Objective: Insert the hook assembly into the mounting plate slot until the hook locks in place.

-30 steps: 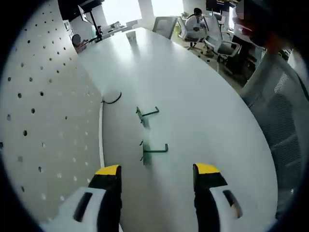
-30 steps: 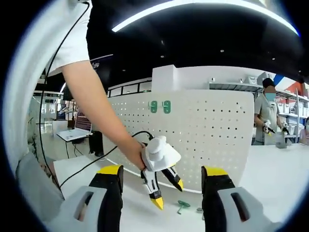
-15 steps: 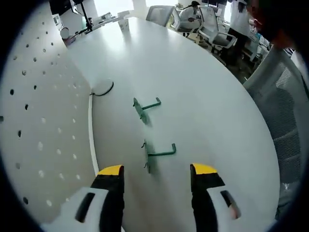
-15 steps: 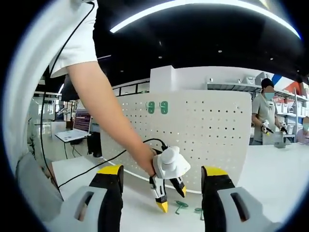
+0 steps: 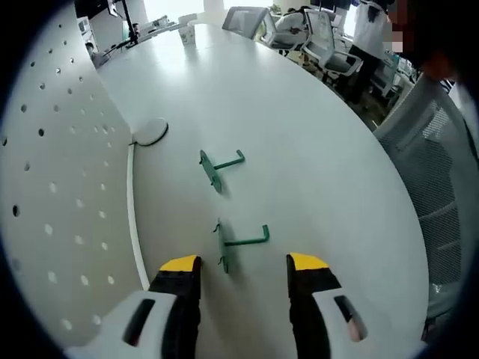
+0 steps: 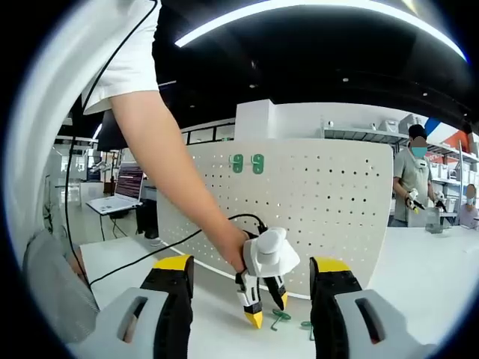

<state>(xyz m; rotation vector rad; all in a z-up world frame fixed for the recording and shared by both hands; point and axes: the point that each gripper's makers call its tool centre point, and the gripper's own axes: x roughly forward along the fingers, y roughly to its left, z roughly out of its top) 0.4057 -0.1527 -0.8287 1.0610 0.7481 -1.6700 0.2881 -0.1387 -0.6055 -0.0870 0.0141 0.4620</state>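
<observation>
Jaws spread and empty, the left gripper (image 5: 243,263) hovers over the near green hook (image 5: 238,243) lying on the white table (image 5: 322,172) beside the pegboard (image 5: 52,187), where an off-centre pinch could skid it away.

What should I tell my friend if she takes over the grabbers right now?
Left gripper: open, just above the nearer green hook on the white table.
Right gripper: open, empty, held back, facing the pegboard.
A second green hook lies farther along the table. Two green pieces already sit high on the pegboard.
Done: nothing grasped yet.
Left: grip a hook, push it into the pegboard until it locks.
</observation>
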